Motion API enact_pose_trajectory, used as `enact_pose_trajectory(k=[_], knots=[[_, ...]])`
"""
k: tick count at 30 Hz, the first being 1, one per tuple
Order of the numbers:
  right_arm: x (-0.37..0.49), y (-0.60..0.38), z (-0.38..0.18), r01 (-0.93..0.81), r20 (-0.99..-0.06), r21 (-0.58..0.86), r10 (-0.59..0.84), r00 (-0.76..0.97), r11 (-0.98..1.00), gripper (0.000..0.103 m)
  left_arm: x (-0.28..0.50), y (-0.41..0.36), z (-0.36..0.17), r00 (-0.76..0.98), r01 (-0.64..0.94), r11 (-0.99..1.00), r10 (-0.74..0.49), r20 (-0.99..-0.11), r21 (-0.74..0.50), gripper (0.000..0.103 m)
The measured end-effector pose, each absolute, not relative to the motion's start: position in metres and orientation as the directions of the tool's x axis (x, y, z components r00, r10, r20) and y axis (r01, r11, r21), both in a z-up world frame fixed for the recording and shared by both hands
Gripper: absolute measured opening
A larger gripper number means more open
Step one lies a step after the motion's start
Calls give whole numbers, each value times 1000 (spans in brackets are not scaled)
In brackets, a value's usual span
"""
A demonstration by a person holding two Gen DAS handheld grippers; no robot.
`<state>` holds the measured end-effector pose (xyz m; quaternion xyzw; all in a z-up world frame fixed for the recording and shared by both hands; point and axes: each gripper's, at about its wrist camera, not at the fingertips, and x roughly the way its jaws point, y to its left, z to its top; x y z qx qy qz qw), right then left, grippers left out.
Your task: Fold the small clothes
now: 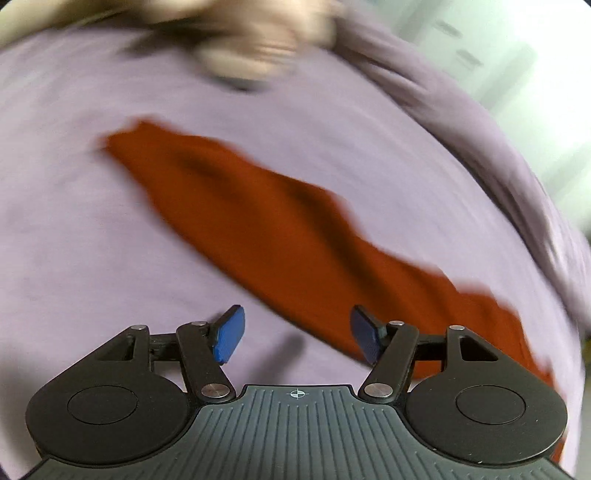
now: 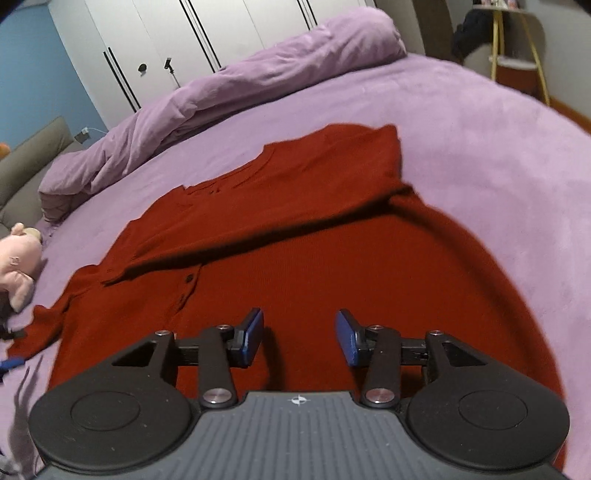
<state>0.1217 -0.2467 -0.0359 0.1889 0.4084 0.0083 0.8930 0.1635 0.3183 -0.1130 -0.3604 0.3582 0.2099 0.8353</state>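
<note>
A dark red buttoned cardigan lies spread on the purple bed sheet. One sleeve is folded across its body from upper right to lower left. My right gripper is open and empty, hovering just above the cardigan's lower body. In the blurred left wrist view, a long red sleeve stretches diagonally over the sheet. My left gripper is open and empty, right above the sleeve's near edge.
A rolled purple duvet lies along the bed's far side. A pink plush toy sits at the left edge. White wardrobe doors stand behind. A blurred beige shape shows at the top of the left view.
</note>
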Motion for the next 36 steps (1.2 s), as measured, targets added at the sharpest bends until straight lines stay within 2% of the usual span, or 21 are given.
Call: enact_pose_trajectory(k=[3, 8, 9, 10, 11, 12, 13, 18, 22, 24, 29, 31, 32, 33, 36], knots=[[128, -241, -33, 131, -726, 389, 216, 652, 912, 43, 155, 366, -129, 672, -660, 520, 88, -735, -542, 61], [132, -228, -31, 127, -733, 393, 226, 641, 911, 43, 152, 410, -151, 764, -626, 314, 67, -641, -714, 59], [133, -227, -31, 129, -736, 393, 228, 637, 910, 43, 153, 417, -156, 775, -621, 276, 70, -629, -734, 52], [133, -225, -31, 130, -739, 393, 229, 633, 910, 43, 153, 423, -160, 778, -621, 247, 75, -624, -744, 37], [134, -224, -31, 128, -741, 394, 232, 629, 910, 43, 155, 428, -162, 774, -627, 229, 78, -628, -745, 31], [134, -222, -32, 127, -744, 392, 233, 626, 911, 43, 156, 432, -163, 768, -634, 230, 79, -635, -738, 17], [133, -221, -32, 127, -747, 388, 231, 623, 913, 43, 158, 435, -165, 760, -643, 239, 79, -645, -728, 9], [135, -224, -33, 132, -749, 391, 232, 621, 911, 43, 171, 423, -142, 741, -646, 411, 132, -659, -644, 9], [134, -228, -29, 123, -738, 410, 249, 627, 904, 42, 195, 368, -93, 798, -515, 637, 112, -592, -574, 8], [131, -229, -26, 120, -729, 413, 248, 638, 903, 42, 208, 326, -63, 842, -394, 738, 50, -538, -549, 8], [126, -234, -17, 111, -696, 450, 270, 665, 886, 42, 232, 176, -6, 869, 63, 879, -282, -408, -473, 10], [126, -237, -15, 107, -690, 454, 273, 671, 885, 42, 239, 121, -5, 822, 185, 882, -382, -424, -434, 23], [126, -239, -14, 109, -688, 456, 272, 673, 883, 42, 241, 104, -9, 806, 194, 887, -387, -447, -418, 30], [126, -241, -13, 112, -683, 462, 272, 677, 880, 42, 243, 90, -14, 792, 188, 894, -383, -476, -407, 41], [127, -247, -11, 110, -672, 477, 281, 685, 872, 42, 243, 80, -39, 750, 138, 894, -376, -544, -427, 42]])
